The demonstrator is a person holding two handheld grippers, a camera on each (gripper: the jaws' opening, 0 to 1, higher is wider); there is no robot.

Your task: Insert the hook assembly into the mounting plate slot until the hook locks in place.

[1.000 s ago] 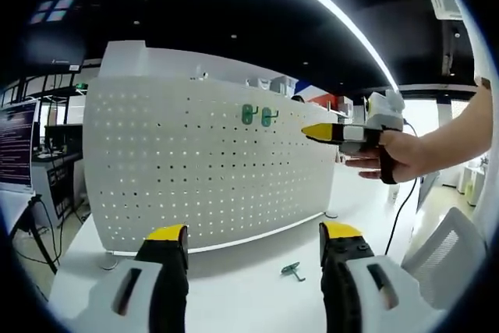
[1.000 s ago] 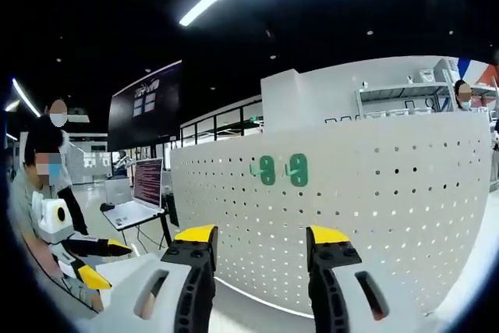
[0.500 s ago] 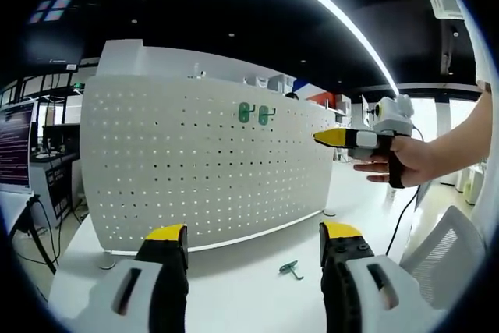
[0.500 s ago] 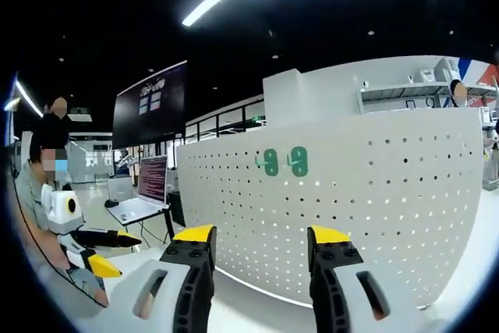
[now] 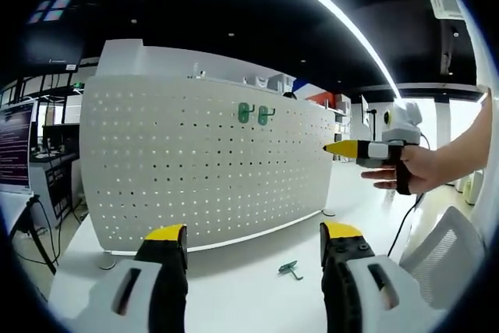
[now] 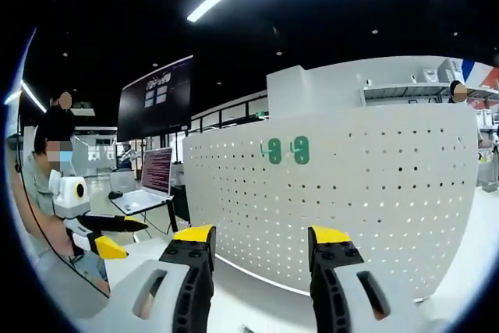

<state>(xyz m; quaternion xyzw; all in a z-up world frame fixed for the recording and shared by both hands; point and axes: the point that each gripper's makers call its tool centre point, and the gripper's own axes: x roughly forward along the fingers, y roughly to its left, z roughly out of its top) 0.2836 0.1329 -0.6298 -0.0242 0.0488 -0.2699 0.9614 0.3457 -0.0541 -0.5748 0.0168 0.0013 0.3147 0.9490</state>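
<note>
White counter (image 5: 234, 286) in a dark showroom | upright pegboard mounting plate (image 5: 195, 161) carries two green hooks (image 5: 256, 114) near its top | a loose hook (image 5: 291, 270) lies on open counter before it | I see my left hand-held gripper (image 5: 253, 239) and right hand-held gripper (image 6: 261, 241) both gaping wide, empty.

1. One white perforated mounting plate (image 5: 203, 161), standing upright on the table (image 5: 234, 271).
2. Two green hooks (image 5: 256, 114) mounted side by side on the plate's upper part.
3. One loose green hook (image 5: 291, 269) lying on the table.
4. One open laptop (image 6: 152, 185) on a stand beyond the plate's edge.
</note>
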